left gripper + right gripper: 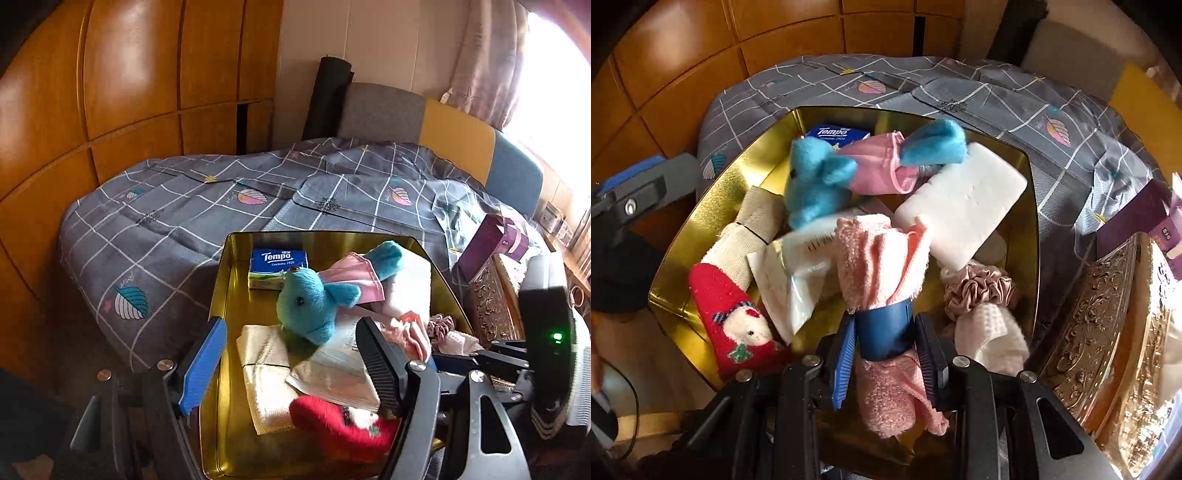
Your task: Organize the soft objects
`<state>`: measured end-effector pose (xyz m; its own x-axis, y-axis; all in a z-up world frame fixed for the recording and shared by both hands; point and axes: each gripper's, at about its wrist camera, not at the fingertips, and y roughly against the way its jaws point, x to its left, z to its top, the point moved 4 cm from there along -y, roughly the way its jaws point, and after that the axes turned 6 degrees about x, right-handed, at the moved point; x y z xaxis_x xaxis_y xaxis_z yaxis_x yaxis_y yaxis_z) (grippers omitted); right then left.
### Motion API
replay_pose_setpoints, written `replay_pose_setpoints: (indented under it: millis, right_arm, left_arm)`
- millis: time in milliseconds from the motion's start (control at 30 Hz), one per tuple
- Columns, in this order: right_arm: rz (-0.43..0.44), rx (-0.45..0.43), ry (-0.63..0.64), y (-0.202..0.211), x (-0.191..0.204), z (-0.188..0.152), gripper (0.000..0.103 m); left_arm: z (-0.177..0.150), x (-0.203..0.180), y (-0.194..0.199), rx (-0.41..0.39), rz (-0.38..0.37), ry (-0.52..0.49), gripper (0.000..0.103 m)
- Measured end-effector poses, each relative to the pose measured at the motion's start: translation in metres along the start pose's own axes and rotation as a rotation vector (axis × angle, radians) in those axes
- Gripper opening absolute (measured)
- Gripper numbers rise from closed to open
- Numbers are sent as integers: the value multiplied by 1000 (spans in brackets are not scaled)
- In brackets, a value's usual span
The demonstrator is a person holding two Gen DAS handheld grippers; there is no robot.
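Our right gripper has its jaws clenched on a rolled fuzzy pink towel with a blue paper band, held low-centre in the right view over the gold metal tin on the bed. The left gripper sits wide and released at that tin's near edge, nothing between the jaws.

We reckon we're nearly done: already in the tin are one blue plush toy, one pink mask, one Tempo tissue pack, one white sponge block, one red Christmas sock, one mauve satin scrunchie. Just the towel left to drop.
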<state>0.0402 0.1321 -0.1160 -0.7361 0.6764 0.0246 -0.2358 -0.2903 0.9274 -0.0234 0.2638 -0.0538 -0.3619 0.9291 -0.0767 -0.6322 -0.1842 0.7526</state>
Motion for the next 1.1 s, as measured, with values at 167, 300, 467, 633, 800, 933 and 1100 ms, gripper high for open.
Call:
replay_pose_setpoints:
  millis: [167,300,467,633,800,933,1100]
  right_arm:
    - [-15,-24,6,9,-2,-12,36]
    - [-26,-69,-5,20,-3,-17,54]
    - [-61,-157,-14,42,-3,-23,66]
    - [-137,-285,-42,75,-8,-28,78]
    - [-264,-402,-116,103,-20,-36,88]
    - [-313,-431,-185,113,-32,-42,93]
    - [-319,-421,-248,113,-48,-51,93]
  left_arm:
    - [-1,-7,0,-1,-3,-13,74]
    - [-2,-12,2,-4,-6,-15,74]
    - [-2,-21,6,-12,-6,-33,74]
    - [-3,-32,13,-28,-15,-43,74]
    - [-4,-47,22,-59,-9,-43,74]
    - [-6,-58,28,-73,4,-49,74]
    - [-9,-72,32,-79,25,-78,74]
